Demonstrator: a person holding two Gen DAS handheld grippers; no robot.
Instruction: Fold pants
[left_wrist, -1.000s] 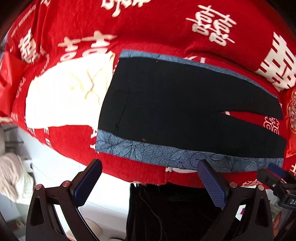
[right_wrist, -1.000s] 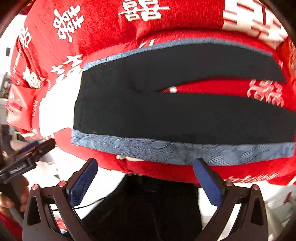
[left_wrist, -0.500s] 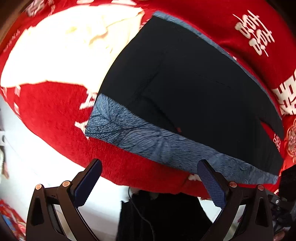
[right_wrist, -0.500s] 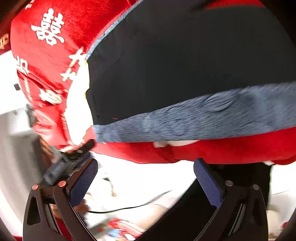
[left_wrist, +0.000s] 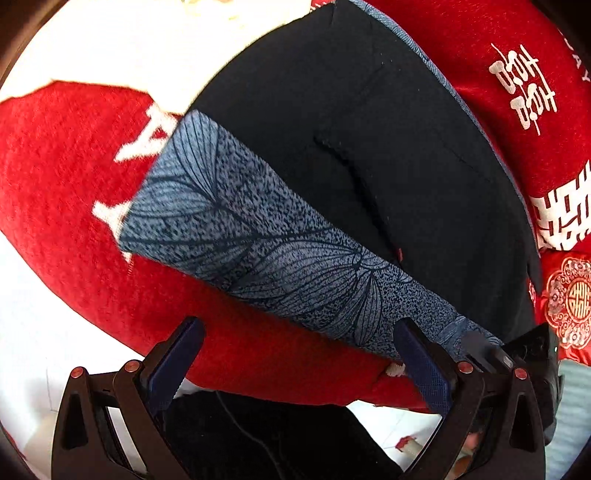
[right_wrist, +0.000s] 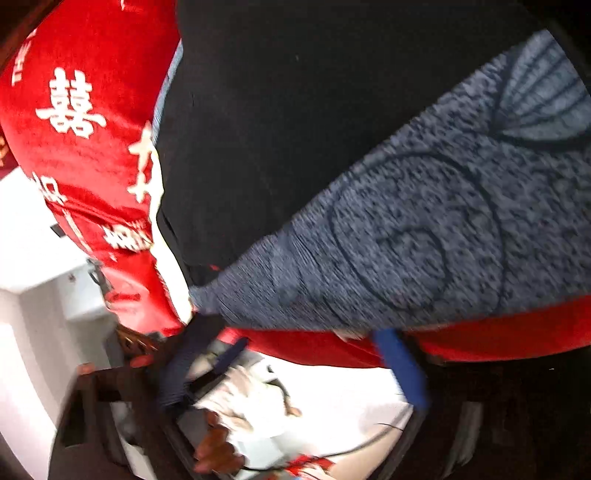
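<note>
Both grippers sit at the bottom of their own views, low over the near edge of the bed. Left gripper (left_wrist: 295, 362) stands wide open with nothing between its pads, over the red blanket (left_wrist: 66, 192) just below the pants (left_wrist: 369, 155). Right gripper (right_wrist: 295, 369) has just been closing from its widest and is now part open; its picture is blurred, but its pads look bare, just under the hem of the pants' grey-blue patterned band (right_wrist: 424, 229). The pants lie flat on the blanket, filling the middle and upper part of each frame, directly ahead of both grippers. In the left view their long axis runs diagonally from upper left to lower right, the patterned band being the near long edge. Each gripper seems about equally near that edge, at different points along it. Count: one pair of pants, one blanket, two grippers.
</note>
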